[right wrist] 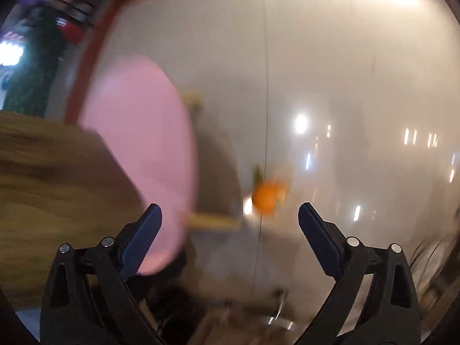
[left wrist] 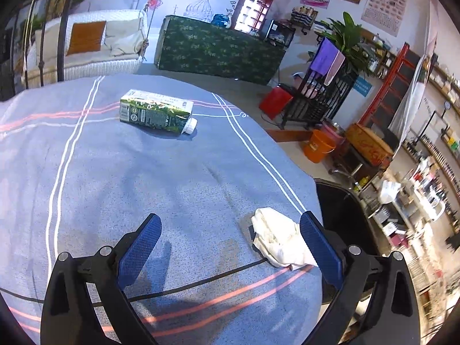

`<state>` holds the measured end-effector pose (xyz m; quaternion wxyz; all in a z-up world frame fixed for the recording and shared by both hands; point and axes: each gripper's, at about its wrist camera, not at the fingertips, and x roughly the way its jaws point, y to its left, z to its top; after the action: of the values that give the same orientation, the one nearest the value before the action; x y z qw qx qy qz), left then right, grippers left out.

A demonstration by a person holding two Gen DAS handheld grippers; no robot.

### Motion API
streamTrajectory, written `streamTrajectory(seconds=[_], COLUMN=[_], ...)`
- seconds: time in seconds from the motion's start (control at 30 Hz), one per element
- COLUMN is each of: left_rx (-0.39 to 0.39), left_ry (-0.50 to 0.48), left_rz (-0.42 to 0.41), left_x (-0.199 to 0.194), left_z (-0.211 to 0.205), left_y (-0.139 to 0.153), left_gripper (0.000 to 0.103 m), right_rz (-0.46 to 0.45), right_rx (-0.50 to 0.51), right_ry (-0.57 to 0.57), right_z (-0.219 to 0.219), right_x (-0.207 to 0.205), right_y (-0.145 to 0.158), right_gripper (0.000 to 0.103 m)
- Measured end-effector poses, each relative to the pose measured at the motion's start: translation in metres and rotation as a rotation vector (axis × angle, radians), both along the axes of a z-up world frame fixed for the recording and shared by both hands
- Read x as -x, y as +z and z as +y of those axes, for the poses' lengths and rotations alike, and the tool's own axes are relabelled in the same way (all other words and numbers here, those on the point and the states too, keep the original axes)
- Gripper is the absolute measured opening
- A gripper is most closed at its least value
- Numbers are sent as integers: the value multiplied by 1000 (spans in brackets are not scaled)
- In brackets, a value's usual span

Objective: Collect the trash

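In the left wrist view, a green and white drink carton (left wrist: pixel 156 112) lies on its side on the blue-grey tablecloth (left wrist: pixel 115 178), far ahead. A crumpled white tissue (left wrist: pixel 280 237) lies near the table's right edge, just inside my left gripper's right finger (left wrist: pixel 320 247). My left gripper (left wrist: pixel 230 244) is open and empty, low over the cloth. A black bin (left wrist: pixel 342 210) stands beside the table to the right. My right gripper (right wrist: pixel 230 241) is open and empty; its view is heavily blurred and points at the floor.
The right wrist view shows a pink round shape (right wrist: pixel 143 155), a wooden surface (right wrist: pixel 51 189) at left and a small orange object (right wrist: pixel 266 197) on the shiny floor. In the left view, an orange bucket (left wrist: pixel 317 146) and shelves (left wrist: pixel 417 201) stand right of the table.
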<state>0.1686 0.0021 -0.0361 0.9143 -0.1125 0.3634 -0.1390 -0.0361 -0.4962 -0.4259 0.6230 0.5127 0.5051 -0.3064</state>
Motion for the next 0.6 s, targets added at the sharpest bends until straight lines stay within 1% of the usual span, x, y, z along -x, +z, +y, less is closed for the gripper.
streamTrajectory(seconds=[0.03,0.07,0.1,0.13,0.17,0.23,0.33,0.4,0.43,0.47,0.53,0.57,0.6], left_rx=[-17,-31,-45,-52,-57,-91,-148,-181,-192,-200,-216,-222,-222], left_ry=[7,13,21,26,29,34,44,53,57,57,64,71,71], left_rz=[-1,1,7,10,10,12,9,-2,-1,-1,-6,-4,4], left_x=[0,0,-1,0,1,4,6,8,7,7,6,4,3], left_z=[-2,-3,-5,-6,-8,-13,-21,-26,-29,-32,-36,-37,-37], left_y=[1,1,2,2,2,2,-1,-2,-3,-3,-4,-4,-5], left_gripper=[95,95,95,95,95,95,95,95,95,95,95,95,95], right_rz=[12,17,25,52,79,109,130,130,125,117,99,106,124], right_rx=[-105,-183,-216,-244,-265,-271,-283,-299,-327,-332,-350,-359,-358], right_ry=[-57,-116,-152,-196,-212,-212,-190,-203,-225,-238,-273,-286,-292], right_z=[8,16,21,28,33,37,30,22,20,23,22,23,26], right_x=[10,18,22,26,26,22,11,3,0,-1,-6,-9,-11], right_y=[-46,-87,-110,-141,-165,-192,-225,-240,-252,-262,-274,-278,-282], right_gripper=[83,80,79,78,78,77,77,77,77,76,76,74,63])
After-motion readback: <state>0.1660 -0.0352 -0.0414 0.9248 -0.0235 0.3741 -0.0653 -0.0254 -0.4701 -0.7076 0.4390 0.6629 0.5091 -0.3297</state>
